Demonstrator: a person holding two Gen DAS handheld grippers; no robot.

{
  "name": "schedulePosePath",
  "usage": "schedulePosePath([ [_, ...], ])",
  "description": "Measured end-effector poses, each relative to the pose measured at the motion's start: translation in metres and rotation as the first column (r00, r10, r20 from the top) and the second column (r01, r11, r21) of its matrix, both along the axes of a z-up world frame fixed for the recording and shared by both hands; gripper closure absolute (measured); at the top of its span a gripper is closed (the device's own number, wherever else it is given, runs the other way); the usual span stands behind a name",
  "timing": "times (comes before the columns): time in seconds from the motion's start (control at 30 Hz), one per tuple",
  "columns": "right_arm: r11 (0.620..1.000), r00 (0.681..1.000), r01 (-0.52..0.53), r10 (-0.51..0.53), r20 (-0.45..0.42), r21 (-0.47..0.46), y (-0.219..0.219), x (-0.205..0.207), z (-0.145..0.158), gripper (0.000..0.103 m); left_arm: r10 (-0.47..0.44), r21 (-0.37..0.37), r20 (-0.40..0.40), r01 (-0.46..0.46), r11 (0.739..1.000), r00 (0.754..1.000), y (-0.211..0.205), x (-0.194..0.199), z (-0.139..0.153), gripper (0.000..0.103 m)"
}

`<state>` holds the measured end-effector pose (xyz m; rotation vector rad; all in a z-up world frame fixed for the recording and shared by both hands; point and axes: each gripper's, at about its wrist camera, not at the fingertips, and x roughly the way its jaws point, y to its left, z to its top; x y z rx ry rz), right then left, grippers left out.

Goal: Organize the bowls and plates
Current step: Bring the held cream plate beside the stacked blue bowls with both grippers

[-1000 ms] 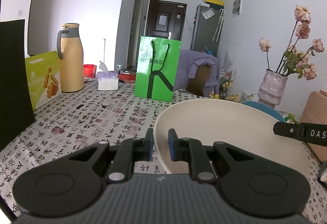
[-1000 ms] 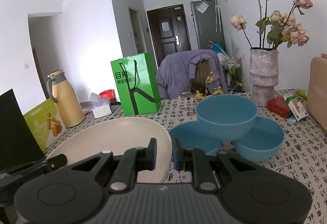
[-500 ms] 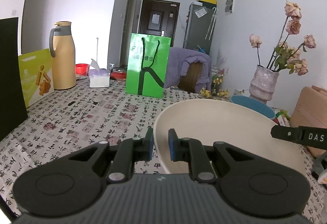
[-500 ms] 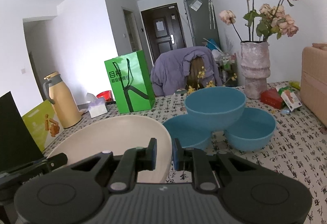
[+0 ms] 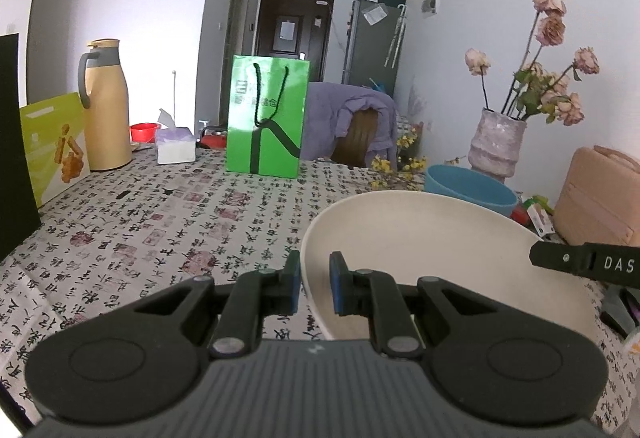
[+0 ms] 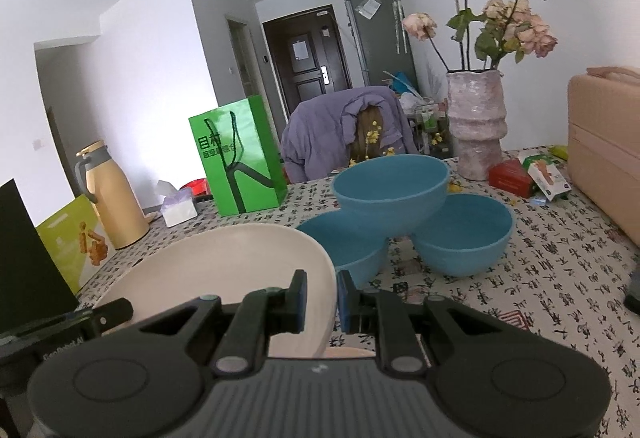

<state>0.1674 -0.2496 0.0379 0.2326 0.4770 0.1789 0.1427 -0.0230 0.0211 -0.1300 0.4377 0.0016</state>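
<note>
A large cream plate [image 5: 432,258] is held between both grippers, a little above the patterned table. My left gripper [image 5: 315,284] is shut on the plate's left rim. My right gripper [image 6: 321,296] is shut on the plate's [image 6: 224,266] right rim. The right gripper's finger shows at the plate's far edge in the left wrist view [image 5: 584,264]. Three blue bowls stand just beyond the plate: one bowl [image 6: 390,188] rests on top of two others [image 6: 464,240] [image 6: 344,244]. One blue bowl [image 5: 470,188] shows behind the plate in the left wrist view.
A green paper bag [image 5: 268,118], a tan thermos [image 5: 106,106], a tissue box [image 5: 176,146] and a yellow-green box [image 5: 54,146] stand at the back left. A vase with dried roses [image 6: 474,126], small packets [image 6: 528,174] and a peach case [image 6: 604,142] are at the right.
Both grippers have sunk a little with the plate and the views have tilted; the blue bowls now sit closer ahead of the right gripper. The grip on the plate is unchanged.
</note>
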Motion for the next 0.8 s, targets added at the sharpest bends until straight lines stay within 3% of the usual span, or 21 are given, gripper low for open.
schedulePosePath([
  [0.8,0.999,0.996,0.047,-0.047,-0.073,0.004,-0.032,-0.008,-0.036,0.088,-0.074,0.027,-0.072,0.076,0.997,0.995,-0.031,0.002,-0.034,0.088],
])
